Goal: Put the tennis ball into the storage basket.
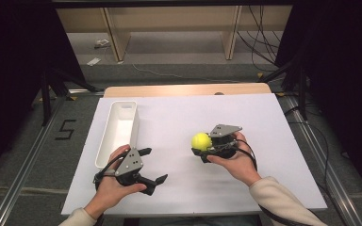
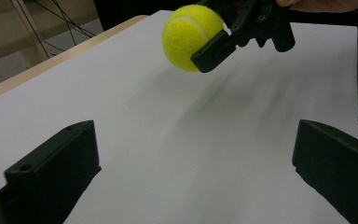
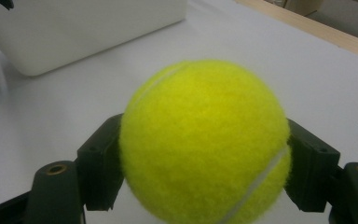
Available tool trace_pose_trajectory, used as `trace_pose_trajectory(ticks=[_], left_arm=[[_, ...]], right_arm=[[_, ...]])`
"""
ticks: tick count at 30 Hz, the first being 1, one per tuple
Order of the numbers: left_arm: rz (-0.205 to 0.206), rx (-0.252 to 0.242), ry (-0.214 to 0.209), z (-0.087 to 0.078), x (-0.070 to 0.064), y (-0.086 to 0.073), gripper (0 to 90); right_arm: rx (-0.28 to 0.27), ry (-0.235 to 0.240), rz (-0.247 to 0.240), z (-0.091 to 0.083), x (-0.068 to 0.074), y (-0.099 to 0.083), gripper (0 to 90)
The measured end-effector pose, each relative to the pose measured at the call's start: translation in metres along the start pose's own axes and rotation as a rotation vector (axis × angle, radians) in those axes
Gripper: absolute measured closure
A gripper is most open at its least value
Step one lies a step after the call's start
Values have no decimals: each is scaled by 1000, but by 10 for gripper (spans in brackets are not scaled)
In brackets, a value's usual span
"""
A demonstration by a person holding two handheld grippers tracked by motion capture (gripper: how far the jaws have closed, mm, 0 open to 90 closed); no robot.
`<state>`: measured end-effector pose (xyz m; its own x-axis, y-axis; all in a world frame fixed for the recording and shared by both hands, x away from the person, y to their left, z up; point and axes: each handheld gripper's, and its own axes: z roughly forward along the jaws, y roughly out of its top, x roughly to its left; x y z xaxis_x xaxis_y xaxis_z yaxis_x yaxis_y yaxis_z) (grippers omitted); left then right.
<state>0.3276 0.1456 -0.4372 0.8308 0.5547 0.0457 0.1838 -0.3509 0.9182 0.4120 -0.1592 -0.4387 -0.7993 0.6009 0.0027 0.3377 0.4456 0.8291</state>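
Closest to where I stand, the person's two forearms come in over the near edge of the white table top (image 1: 245, 113), one gripper in each hand. On the person's left, the left gripper (image 1: 153, 165) hangs low over the white surface with its two black jaws spread wide and nothing between them. Just beyond that hand sits a long white tray (image 1: 104, 136), lying lengthwise near the left edge. Over to the right, the right gripper (image 1: 199, 146) has its jaws pressed against both sides of a yellow tennis ball (image 1: 201, 141); the ball is lifted clear of the table and held near the middle of it, well apart from the tray.
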Motion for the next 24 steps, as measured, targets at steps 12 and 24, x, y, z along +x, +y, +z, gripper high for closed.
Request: trace_pose_trajectory(ticks=[12, 24], left_arm=[[0, 0, 0, 0, 0, 0, 0], [0, 0, 0, 0, 0, 0, 0]], right_arm=[[-8, 8, -1, 3, 2, 3, 267], [-11, 13, -4, 6, 3, 6, 267]])
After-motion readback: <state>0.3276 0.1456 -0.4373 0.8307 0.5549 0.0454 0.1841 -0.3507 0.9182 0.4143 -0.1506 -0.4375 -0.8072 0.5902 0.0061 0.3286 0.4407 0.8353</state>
